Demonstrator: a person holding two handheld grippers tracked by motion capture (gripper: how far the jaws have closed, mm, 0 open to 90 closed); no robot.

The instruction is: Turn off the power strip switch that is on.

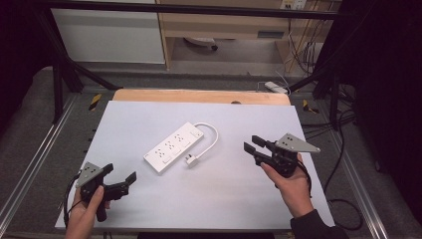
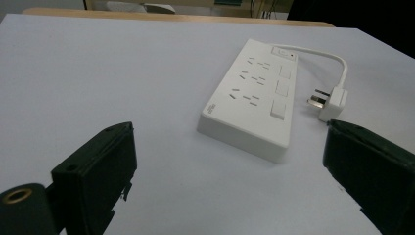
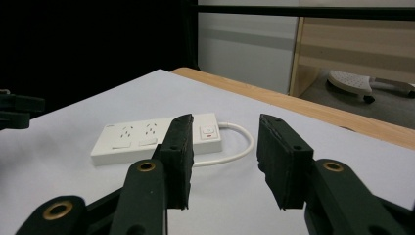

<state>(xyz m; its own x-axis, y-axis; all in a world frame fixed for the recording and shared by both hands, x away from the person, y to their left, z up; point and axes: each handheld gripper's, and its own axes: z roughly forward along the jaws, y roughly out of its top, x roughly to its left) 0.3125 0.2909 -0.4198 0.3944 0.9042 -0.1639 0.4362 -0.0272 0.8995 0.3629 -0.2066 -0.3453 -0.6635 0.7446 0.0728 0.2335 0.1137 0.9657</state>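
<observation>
Lower left: left gripper (image 1: 121,182) open, empty. Right gripper (image 1: 253,146) agape, empty, right of power strip (image 1: 172,147) mid-worktop (image 1: 249,199).

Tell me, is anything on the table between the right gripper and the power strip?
Nothing visible. Bare white table lies between the right gripper and the power strip; the strip's own plug and cord lie on that side.

You have a white power strip (image 1: 173,147) lying flat near the middle of the white table (image 1: 149,119), sockets and switches facing up, set on a diagonal. Its short white cable (image 1: 213,137) loops out from the far end and curls back to the plug (image 1: 191,160), which rests just beside the strip's right long edge.
</observation>
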